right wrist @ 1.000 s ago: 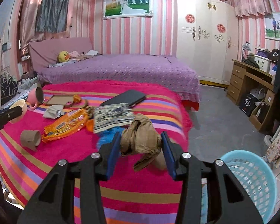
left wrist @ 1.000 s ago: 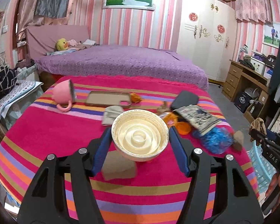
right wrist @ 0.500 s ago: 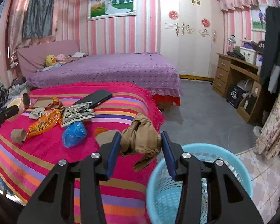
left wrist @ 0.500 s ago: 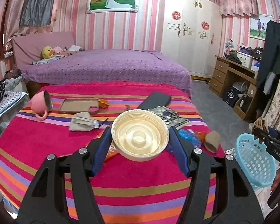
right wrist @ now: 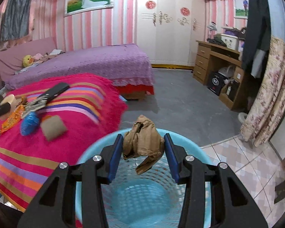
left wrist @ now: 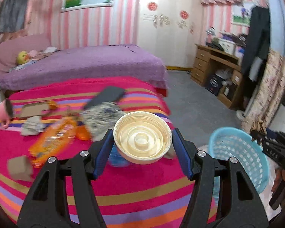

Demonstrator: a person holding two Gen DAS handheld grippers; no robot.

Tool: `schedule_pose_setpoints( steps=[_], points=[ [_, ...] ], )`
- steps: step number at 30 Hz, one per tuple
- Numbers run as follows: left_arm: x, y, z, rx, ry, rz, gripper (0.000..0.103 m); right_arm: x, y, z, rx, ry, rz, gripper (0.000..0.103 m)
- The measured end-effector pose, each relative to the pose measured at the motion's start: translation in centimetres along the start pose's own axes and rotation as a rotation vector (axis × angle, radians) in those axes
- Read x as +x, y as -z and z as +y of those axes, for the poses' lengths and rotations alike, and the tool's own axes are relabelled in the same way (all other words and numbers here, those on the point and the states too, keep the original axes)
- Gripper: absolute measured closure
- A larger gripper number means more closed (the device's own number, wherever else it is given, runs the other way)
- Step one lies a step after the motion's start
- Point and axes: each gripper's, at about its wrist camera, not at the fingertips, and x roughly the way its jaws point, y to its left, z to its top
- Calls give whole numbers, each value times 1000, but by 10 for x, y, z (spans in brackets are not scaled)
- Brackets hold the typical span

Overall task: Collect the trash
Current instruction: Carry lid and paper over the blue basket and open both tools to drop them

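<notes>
A cream paper bowl [left wrist: 142,137] with concentric ridges inside is clamped between the blue pads of the left gripper [left wrist: 141,152], its open mouth turned toward the camera at the centre of the left wrist view; the jaws stand fairly wide, pressed on the bowl's rim at both sides. It is held above the striped blanket [left wrist: 123,186], which fills the lower left of that frame.

A crumpled brown paper wad [right wrist: 142,142], creased and with a loose strip hanging down, is pinched between the pads of the right gripper [right wrist: 143,153], the jaws about half open around it. It is held at the centre of the right wrist view, directly over the mouth of the light blue basket [right wrist: 96,148].

The basket is a perforated plastic tub standing on the floor beside the blanket's edge; nothing can be made out inside it, though its interior is blurred. In the left wrist view it is seen at the lower right.

On the blanket, at the left of the right wrist view, an orange snack wrapper [right wrist: 10,121], a blue plastic bag [right wrist: 29,125] and a flattened brown paper cup [right wrist: 54,127] are seen lying near one another.
</notes>
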Motion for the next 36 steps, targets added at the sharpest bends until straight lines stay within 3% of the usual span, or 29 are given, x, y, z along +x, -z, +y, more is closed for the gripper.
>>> schedule_pose_setpoints(
  steps=[7,16,20,23,29,36],
  points=[
    [33,19,-90,97,113,34,42,6,23,-56,49,52,17,59],
    [58,32,-159,148,200,82,42,0,42,-95,105,75,10,59],
    [65,33,-168,166,194,92,38,3,44,-92,105,58,2,59],
    [69,31,-163,168,162,90,18,8,44,-87,83,58,9,59],
    [71,26,-136,123,119,85,11,14,47,-83,77,67,20,59],
    [64,21,-103,80,92,84,9,28,42,-69,47,76,47,56]
  ],
)
